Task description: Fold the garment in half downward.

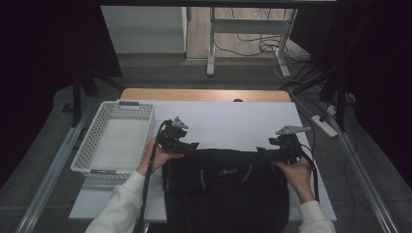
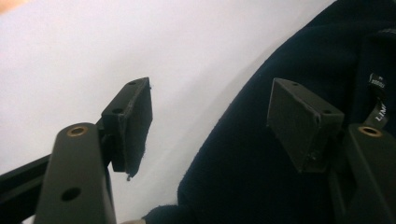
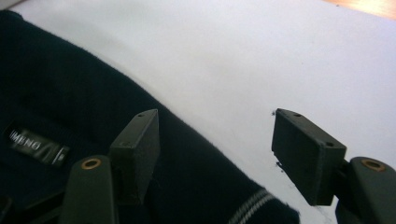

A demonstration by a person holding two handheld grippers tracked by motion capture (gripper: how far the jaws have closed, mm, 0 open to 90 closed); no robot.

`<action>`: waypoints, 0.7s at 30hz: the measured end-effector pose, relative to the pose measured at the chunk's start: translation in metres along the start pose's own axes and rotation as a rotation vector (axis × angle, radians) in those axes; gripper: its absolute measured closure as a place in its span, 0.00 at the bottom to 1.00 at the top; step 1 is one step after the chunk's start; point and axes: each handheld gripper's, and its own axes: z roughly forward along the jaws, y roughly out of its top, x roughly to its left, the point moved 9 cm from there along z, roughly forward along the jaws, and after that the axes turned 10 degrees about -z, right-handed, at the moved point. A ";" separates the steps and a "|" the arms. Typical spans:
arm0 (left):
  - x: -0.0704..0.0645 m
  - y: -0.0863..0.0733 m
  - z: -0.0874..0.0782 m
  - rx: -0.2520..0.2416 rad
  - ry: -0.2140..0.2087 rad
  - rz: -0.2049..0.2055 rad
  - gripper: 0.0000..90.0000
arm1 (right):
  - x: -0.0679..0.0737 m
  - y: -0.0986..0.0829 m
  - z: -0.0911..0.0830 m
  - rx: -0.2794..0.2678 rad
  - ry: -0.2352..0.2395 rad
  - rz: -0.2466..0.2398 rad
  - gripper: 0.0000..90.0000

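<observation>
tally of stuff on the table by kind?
dark garment: 1
white basket: 1
grippers: 2, left gripper and right gripper, both open at the garment's far corners
Total: 4

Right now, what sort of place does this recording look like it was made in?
Probably a lab or recording studio, not a home: black curtains flank a white-covered table, loose cables trail across the floor, and a power strip lies beside it.
</observation>
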 end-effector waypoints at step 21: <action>0.007 -0.020 0.019 0.093 0.029 -0.004 0.32 | -0.010 -0.027 0.021 0.119 0.012 -0.011 0.32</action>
